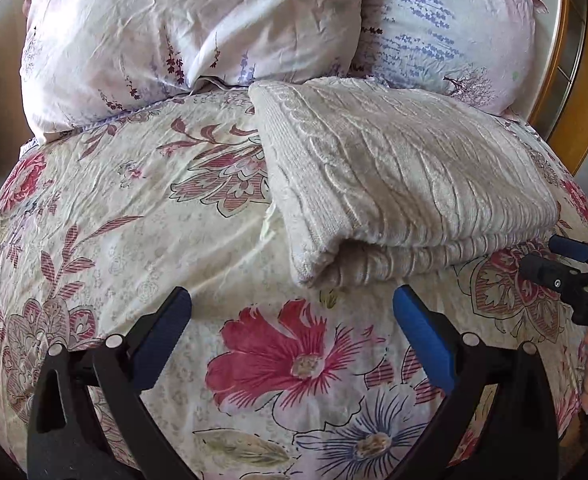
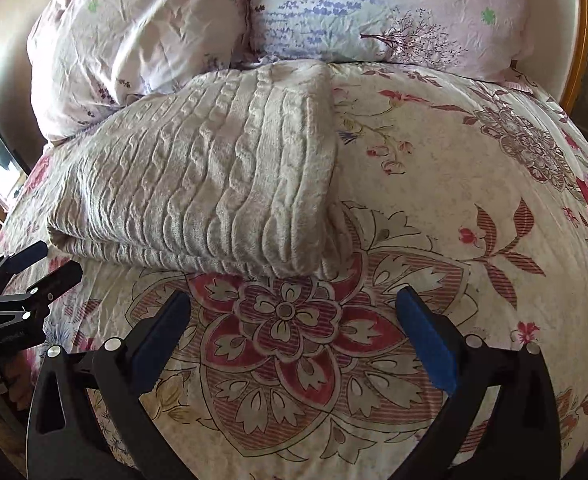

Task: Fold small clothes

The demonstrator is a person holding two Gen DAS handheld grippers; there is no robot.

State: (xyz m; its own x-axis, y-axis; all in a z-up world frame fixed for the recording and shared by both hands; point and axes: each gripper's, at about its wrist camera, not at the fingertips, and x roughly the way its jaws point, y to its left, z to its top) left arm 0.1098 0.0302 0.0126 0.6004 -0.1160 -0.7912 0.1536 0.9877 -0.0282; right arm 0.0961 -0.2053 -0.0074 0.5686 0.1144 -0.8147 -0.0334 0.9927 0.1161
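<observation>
A bed point(image 1: 134, 208) under a floral quilt cover fills both views, giving a broad soft surface for folding. Two pale pillows point(image 1: 166, 32) lean at its head, out of the working area. A cream cable-knit sweater point(image 1: 394, 184) lies on the cover just in front of the pillows, folded into a thick rectangle with its rolled edge facing the grippers, so the fold looks finished or nearly so. The left gripper point(image 1: 292, 336) hangs above the bare cover just short of that edge, its blue-padded fingers spread wide with nothing between them. The right gripper point(image 2: 294, 336) sits likewise near the sweater's other corner, fingers spread and empty, apparently released from the cloth
</observation>
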